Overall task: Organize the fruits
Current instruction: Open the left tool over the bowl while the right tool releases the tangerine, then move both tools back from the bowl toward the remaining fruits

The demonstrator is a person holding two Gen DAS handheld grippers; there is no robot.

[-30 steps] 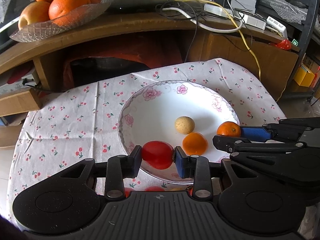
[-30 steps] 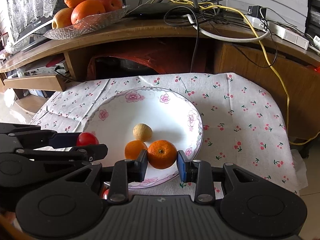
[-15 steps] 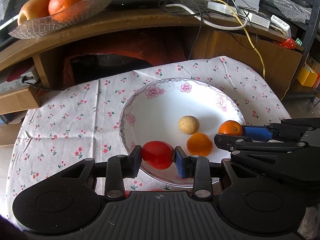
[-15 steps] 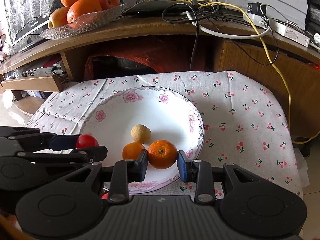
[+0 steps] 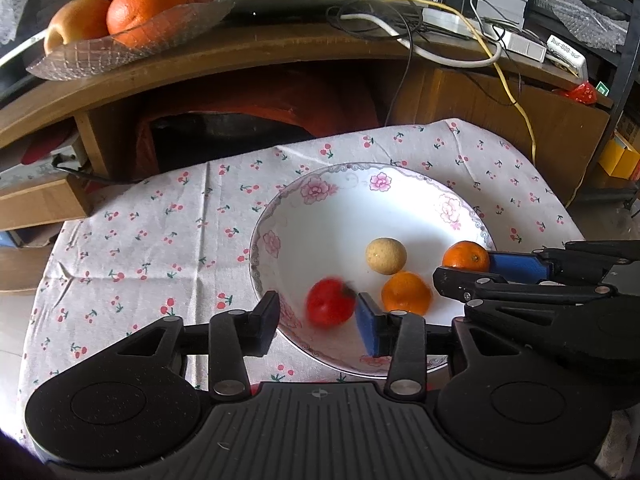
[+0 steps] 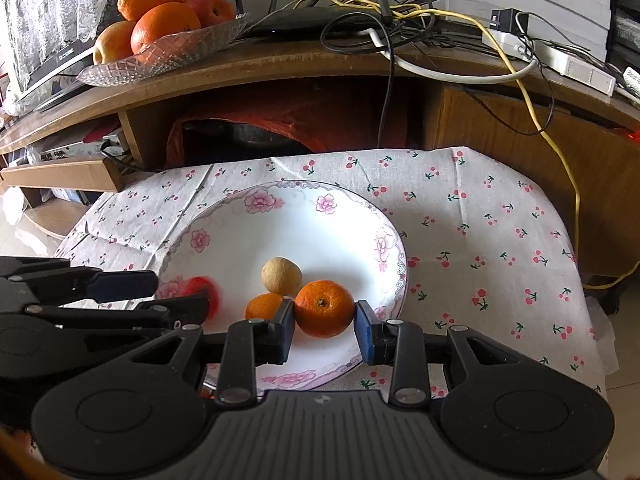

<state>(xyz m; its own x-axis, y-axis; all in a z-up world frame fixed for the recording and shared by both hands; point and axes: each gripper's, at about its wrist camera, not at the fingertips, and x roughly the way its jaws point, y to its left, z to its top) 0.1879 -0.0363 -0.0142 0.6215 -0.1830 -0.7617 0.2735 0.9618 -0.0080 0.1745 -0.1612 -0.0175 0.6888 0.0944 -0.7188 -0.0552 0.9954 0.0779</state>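
left gripper [image 5: 316, 322] | fingers spread since earlier | red fruit [image 5: 330, 308] released, blurred

I see a motion-blurred red fruit [image 5: 330, 307] at seven o'clock in my flowered plate [image 5: 320, 216], tan round fruit [image 5: 386, 255] near centre, small orange [image 5: 406, 293] beneath it, stem-up mandarin [image 6: 324, 308] at five o'clock.

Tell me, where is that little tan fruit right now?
The tan fruit lies in the flowered plate, near its middle, touching two oranges just in front.
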